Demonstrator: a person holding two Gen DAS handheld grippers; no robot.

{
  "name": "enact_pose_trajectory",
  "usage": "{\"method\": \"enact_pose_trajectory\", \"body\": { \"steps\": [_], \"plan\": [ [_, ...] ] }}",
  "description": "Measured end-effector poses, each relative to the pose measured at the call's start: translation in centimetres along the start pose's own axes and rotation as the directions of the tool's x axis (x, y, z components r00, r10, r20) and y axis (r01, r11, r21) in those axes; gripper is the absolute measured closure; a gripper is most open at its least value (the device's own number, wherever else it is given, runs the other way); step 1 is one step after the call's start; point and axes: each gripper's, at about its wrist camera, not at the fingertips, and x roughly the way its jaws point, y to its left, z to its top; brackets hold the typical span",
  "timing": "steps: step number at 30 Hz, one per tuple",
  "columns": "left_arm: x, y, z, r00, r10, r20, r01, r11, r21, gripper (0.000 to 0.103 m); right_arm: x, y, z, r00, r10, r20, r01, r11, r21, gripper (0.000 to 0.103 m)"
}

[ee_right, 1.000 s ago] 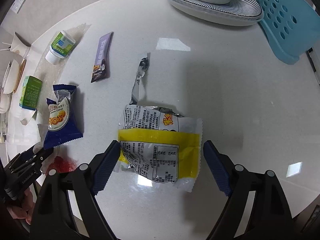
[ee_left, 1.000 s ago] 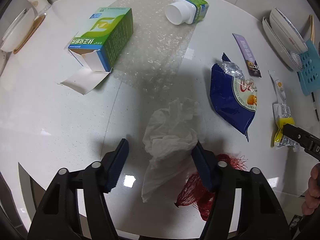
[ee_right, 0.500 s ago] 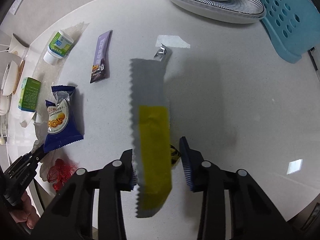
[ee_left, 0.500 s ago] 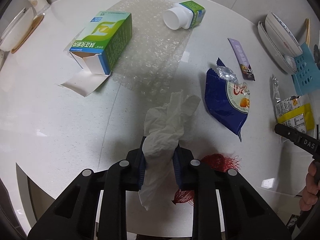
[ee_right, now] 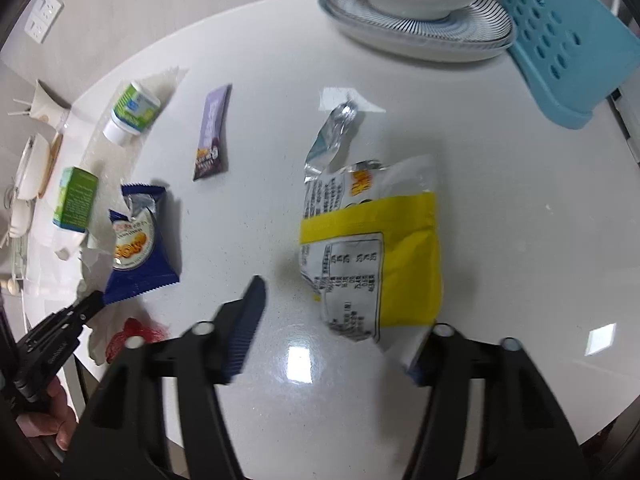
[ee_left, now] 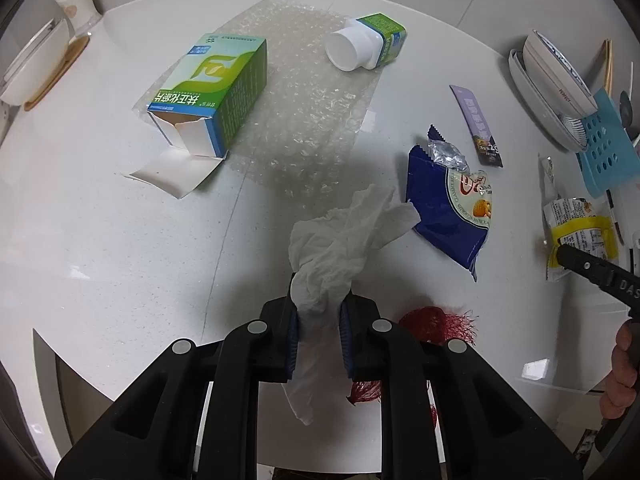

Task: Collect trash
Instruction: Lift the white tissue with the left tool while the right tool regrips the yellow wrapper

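My left gripper (ee_left: pixel 318 320) points down at the white table, its jaws closing, pads pressed on a crumpled white tissue (ee_left: pixel 344 236). A red net (ee_left: pixel 432 320) lies just right of it. Further off lie a blue cookie packet (ee_left: pixel 448 208), a purple bar wrapper (ee_left: pixel 478 128), a green box (ee_left: pixel 208 92), a white bottle (ee_left: pixel 364 46) and bubble wrap (ee_left: pixel 308 120). My right gripper (ee_right: pixel 344 308) has its jaws opening wide. The yellow-and-silver snack wrapper (ee_right: pixel 400 256) lies loose between them, covering the right fingertip.
A bowl on a striped plate (ee_right: pixel 416 36) and a blue perforated tray (ee_right: pixel 560 40) stand at the far right edge. A paper cup (ee_left: pixel 76 0) and a white bowl (ee_left: pixel 32 64) sit far left. The table's rounded near edge runs under both grippers.
The left jaws closed on the tissue and bunched it up. The right jaws squeezed the yellow wrapper, stood it on edge, then spread again, and the wrapper dropped back flat.
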Motion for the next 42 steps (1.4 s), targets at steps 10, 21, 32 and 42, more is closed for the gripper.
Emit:
{"method": "enact_pose_trajectory", "body": {
  "steps": [10,21,32,42],
  "plan": [
    [-1.0,-0.2,-0.2,1.0,-0.004,0.012,0.004,1.0,0.011,0.087,-0.2,-1.3,3.6,0.999,-0.036,-0.003,0.036,0.999,0.002,0.026],
    [-0.8,-0.2,-0.1,1.0,-0.014,0.013,0.014,1.0,0.012,0.087,2.3,0.5,5.1,0.996,-0.064,-0.058,0.06,0.995,-0.076,0.039],
    [-0.8,-0.1,-0.2,1.0,-0.018,0.014,0.018,1.0,0.011,0.087,2.7,0.3,5.1,0.992,-0.112,-0.055,0.107,0.991,-0.078,0.078],
    [-2.1,0.4,-0.6,0.999,-0.026,0.029,0.026,0.999,0.025,0.087,1.0,0.5,4.2,0.997,-0.08,-0.004,0.08,0.995,-0.057,0.086]
  ]
}}
